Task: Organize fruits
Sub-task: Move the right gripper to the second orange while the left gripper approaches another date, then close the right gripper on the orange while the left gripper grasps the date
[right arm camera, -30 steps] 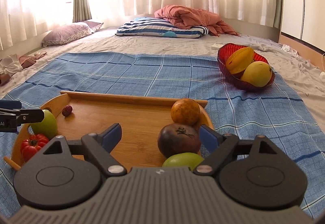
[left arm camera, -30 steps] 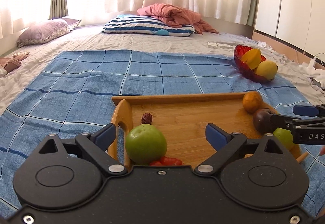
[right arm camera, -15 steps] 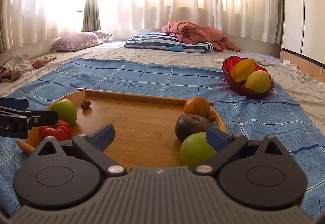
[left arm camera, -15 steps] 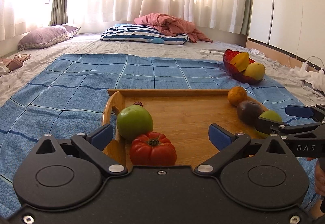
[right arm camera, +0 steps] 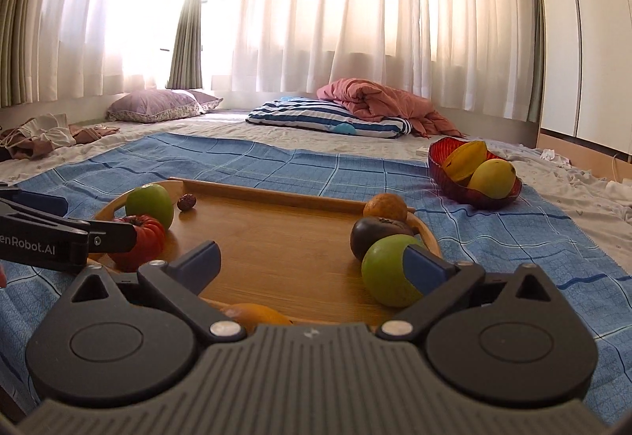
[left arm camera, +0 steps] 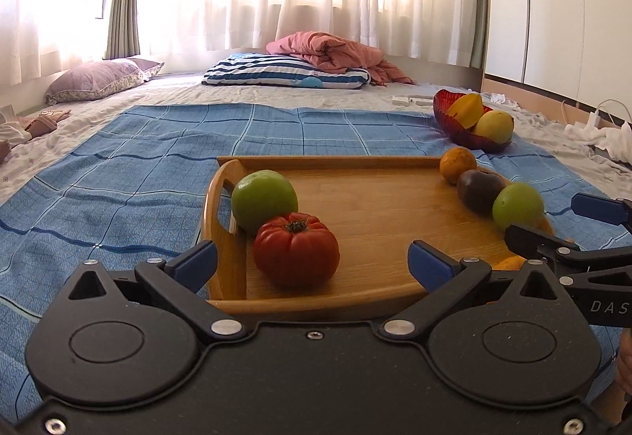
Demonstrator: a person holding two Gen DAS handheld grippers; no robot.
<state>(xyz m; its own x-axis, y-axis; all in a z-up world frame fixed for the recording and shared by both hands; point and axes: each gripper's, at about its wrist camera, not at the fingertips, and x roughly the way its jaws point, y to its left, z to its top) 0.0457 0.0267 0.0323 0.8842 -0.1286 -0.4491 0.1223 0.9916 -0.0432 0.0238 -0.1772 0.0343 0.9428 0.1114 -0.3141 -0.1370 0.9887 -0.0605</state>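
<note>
We're looking over a wooden tray lying on a blue checked blanket. Our left gripper is hovering at the tray's near edge by the left corner, fingers spread wide and gripping nothing; the red tomato is sitting on the tray just ahead of the gap, touching the green apple behind it at the left edge. Our right gripper is also standing wide and empty at the near edge toward the right corner; a second green apple is lying just beside its right finger, and whether they are touching we cannot tell. Behind that apple a dark purple fruit and an orange are lining up along the tray's right edge. A small red date is resting near the far left corner. Another orange fruit is peeking out at the near edge. Beyond the tray's far right corner, a red bowl is holding a star fruit and a mango.
</note>
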